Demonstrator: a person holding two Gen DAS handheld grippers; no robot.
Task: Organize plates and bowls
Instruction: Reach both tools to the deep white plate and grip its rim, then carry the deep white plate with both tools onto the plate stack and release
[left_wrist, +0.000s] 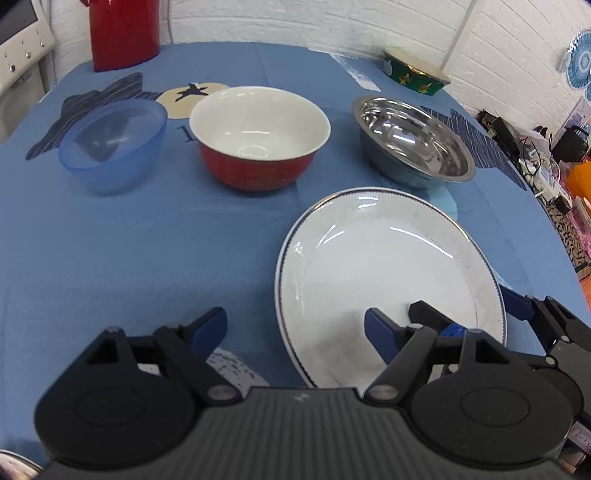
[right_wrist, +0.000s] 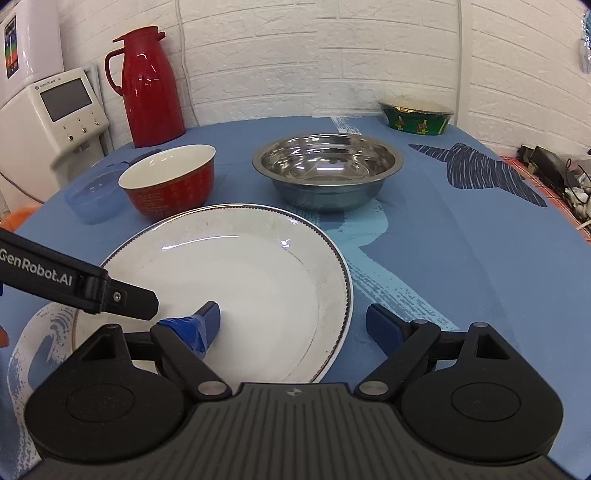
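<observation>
Beyond both wide-spread hand-held grippers (left_wrist: 295, 328) (right_wrist: 293, 321) astride the white plate (right_wrist: 236, 266) stand three bowls (left_wrist: 258, 136).

A blue-clothed surface (right_wrist: 461, 258) carries a white rimmed plate (right_wrist: 258, 266) at centre, with a red bowl (right_wrist: 170, 184), translucent blue bowl (right_wrist: 94, 201), steel bowl (right_wrist: 327, 171), red jug (right_wrist: 147, 88) and green bowl (right_wrist: 417, 118) above.
</observation>
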